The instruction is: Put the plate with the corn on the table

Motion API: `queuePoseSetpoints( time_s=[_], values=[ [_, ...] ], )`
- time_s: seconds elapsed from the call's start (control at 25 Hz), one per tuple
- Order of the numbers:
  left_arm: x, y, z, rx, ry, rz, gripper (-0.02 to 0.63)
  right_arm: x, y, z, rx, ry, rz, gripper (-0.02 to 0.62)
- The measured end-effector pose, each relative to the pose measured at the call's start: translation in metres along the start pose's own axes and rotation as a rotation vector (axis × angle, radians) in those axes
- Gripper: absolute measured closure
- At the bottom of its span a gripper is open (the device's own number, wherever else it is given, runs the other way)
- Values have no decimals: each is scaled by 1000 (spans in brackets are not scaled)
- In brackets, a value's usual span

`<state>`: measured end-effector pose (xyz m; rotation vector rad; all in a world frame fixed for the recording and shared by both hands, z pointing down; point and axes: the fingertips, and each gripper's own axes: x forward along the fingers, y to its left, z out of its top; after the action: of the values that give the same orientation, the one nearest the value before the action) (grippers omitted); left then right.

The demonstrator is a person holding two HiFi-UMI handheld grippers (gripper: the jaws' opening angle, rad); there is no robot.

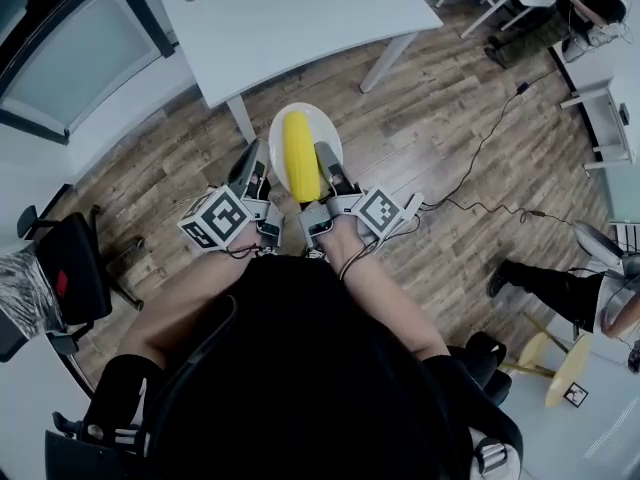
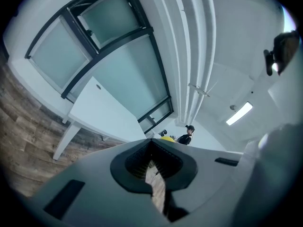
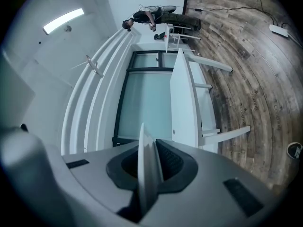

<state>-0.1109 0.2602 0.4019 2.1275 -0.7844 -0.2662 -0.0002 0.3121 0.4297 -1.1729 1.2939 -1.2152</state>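
A white plate (image 1: 326,132) carrying a yellow corn cob (image 1: 301,156) hangs over the wooden floor, just in front of the white table (image 1: 300,8). My right gripper (image 1: 328,168) is shut on the plate's right rim. In the right gripper view the rim (image 3: 143,150) shows edge-on, pinched between the jaws, with the table (image 3: 182,103) beyond. My left gripper (image 1: 250,173) sits close beside the plate's left edge. In the left gripper view its jaws (image 2: 152,148) are shut with nothing between them, and the table (image 2: 102,110) lies ahead to the left.
A black office chair (image 1: 70,268) stands at the left. A person's legs (image 1: 550,283) and a yellow chair (image 1: 560,368) are at the right. A cable (image 1: 480,148) runs across the floor, and another person (image 1: 590,8) sits by desks at the far right.
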Motion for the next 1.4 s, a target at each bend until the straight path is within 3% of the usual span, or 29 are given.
queuePoseSetpoints(
  time_s=[0.24,0.72,1.08,1.4],
  values=[
    [-6,15,15,163,9,35,604,16,-5,-18,-24,4,-18,565],
    [-10,38,50,266,5,41,604,50,-1,-46,-34,-5,-10,565],
    [-13,52,59,265,12,50,604,61,-5,-58,-28,-1,-24,565],
    [15,65,56,263,21,92,604,82,-22,-38,-16,32,-45,565]
  ],
)
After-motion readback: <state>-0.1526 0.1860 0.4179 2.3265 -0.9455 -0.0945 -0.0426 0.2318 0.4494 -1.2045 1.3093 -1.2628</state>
